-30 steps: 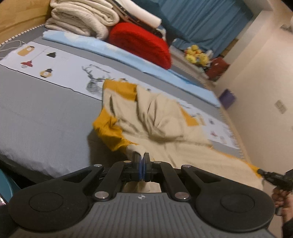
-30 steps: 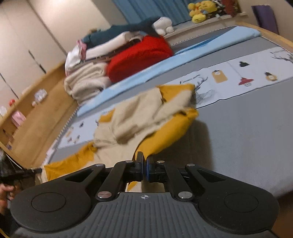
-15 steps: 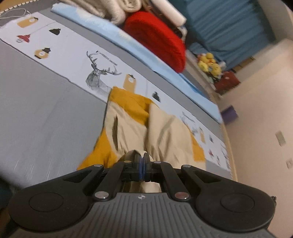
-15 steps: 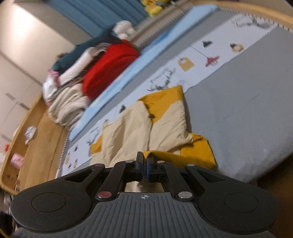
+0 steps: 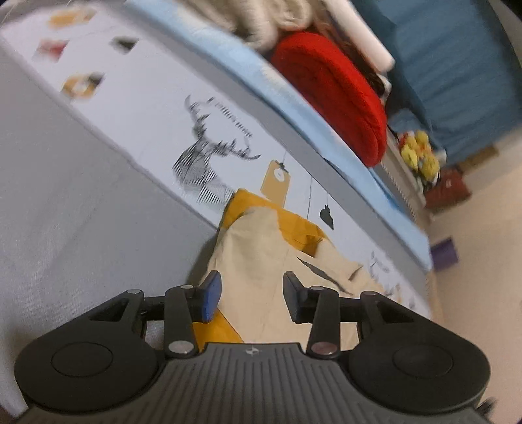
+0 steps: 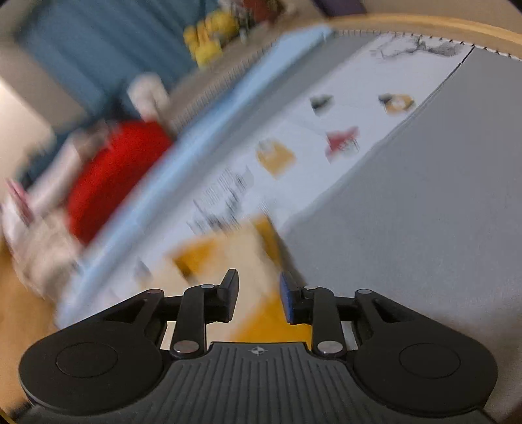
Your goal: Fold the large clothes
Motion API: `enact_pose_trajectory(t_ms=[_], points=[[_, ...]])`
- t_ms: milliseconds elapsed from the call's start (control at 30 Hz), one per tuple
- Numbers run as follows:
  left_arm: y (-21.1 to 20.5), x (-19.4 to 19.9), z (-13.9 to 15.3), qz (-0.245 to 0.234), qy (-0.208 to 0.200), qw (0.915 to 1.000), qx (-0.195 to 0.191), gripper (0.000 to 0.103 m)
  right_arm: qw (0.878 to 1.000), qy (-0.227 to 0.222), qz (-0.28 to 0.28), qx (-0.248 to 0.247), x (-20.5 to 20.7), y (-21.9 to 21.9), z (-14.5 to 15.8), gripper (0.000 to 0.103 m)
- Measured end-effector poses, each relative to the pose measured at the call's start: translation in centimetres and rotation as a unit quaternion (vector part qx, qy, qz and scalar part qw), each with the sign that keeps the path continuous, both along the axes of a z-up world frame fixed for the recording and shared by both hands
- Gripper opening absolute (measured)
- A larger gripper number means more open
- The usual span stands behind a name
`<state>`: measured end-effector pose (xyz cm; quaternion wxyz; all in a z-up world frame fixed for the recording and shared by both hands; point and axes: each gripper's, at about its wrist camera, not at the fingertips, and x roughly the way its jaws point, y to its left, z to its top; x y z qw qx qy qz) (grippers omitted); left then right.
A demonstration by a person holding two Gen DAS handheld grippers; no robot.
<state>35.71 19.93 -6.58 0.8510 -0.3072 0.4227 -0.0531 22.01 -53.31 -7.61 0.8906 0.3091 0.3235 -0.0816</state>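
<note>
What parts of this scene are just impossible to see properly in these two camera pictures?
- Right wrist view: motion blur smears the beige and mustard garment and the bed cover's printed pictures.
- Left wrist view: the garment's near edge is hidden behind the open left tool.
- Left wrist view: the cream blanket pile is cut off by the top edge.
- Both views: whether the fold lies neatly cannot be told.
- The right tool is open too.

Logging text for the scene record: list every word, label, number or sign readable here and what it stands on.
Nothing can be read.
Line of small print beside the deer drawing on the printed white sheet: blurred, illegible in both views.
Tan tag picture on the same sheet: no readable text.
Small round emblem on the left gripper body: a symbol, not letters.
</note>
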Motion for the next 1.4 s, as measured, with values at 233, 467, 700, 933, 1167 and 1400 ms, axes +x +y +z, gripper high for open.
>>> enact_pose_trajectory(t_ms=[233, 467, 700, 933, 1167, 1400], points=[[-1.3, 0.9, -2.8, -0.003, 0.020, 0.9984, 0.054, 0.045, 0.998, 0.028, 0.040, -0.050, 1.8, 1.7, -2.1, 0.039], [-3.2, 2.8, -5.2, -0.031, 0.048, 0.9931, 0.102, 0.058, 0.995, 0.076, 0.055, -0.031, 3.7, 1.6, -5.3, 0.053], [-4.1, 4.7, -7.0, -0.033, 0.069, 0.9913, 0.107, 0.058, 0.989, 0.100, 0.092, -0.058, 5.0, 3.3, -6.1, 0.056], [-5.1, 5.4, -7.4, -0.038, 0.070, 0.9903, 0.114, 0.057, 0.986, 0.095, 0.097, -0.096, 4.8, 3.7, -5.6, 0.021], [-5.5, 5.2, -7.3, -0.047, 0.072, 0.9885, 0.124, 0.049, 0.986, 0.086, 0.100, -0.103, 4.4, 3.6, -5.5, 0.011], [-5.1, 5.2, -7.2, -0.042, 0.076, 0.9893, 0.118, 0.048, 0.989, 0.068, 0.087, -0.098, 4.0, 3.2, -4.8, 0.014]])
